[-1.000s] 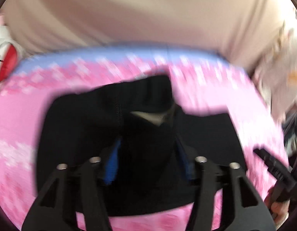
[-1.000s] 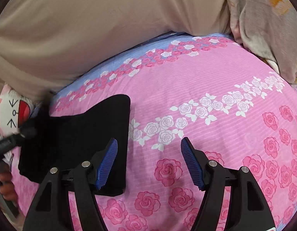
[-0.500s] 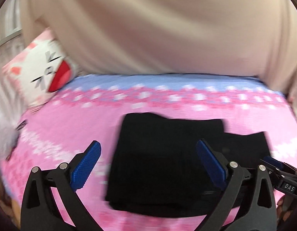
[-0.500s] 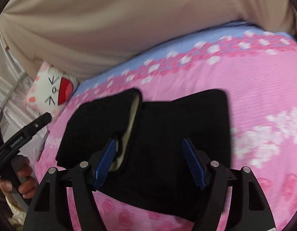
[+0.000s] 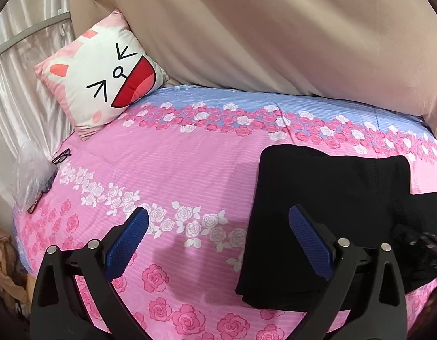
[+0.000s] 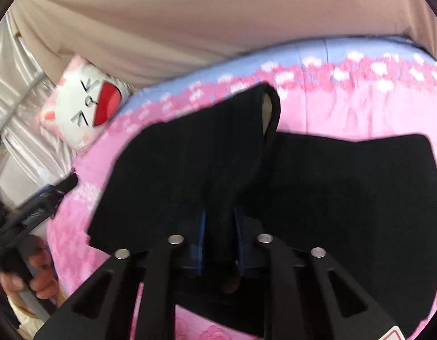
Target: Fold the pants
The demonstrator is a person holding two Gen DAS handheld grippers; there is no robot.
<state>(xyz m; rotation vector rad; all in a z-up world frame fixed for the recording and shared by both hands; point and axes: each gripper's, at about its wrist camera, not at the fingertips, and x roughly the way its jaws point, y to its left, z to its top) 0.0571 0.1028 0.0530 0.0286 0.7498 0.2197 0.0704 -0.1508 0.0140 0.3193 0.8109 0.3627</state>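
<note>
The black pants [image 5: 326, 212] lie folded on the pink rose bedsheet [image 5: 167, 175], at the right in the left wrist view. My left gripper [image 5: 218, 243] is open and empty, above the sheet just left of the pants. In the right wrist view my right gripper [image 6: 218, 226] is shut on a fold of the black pants [image 6: 346, 187] and holds a ridge of cloth lifted; a pale inner lining shows at the raised edge. The right gripper's body also shows at the right edge of the left wrist view [image 5: 422, 243].
A white and pink cat-face cushion [image 5: 105, 76] leans at the back left. A beige curtain [image 5: 275, 28] hangs behind the bed. A clear plastic bag [image 5: 31, 175] and small dark items lie at the bed's left edge. The hand holding my left gripper [image 6: 25, 277] shows lower left.
My left gripper let go of the pants, opened and moved left off them. My right gripper moved over the pants and shut on a fold, lifting it.
</note>
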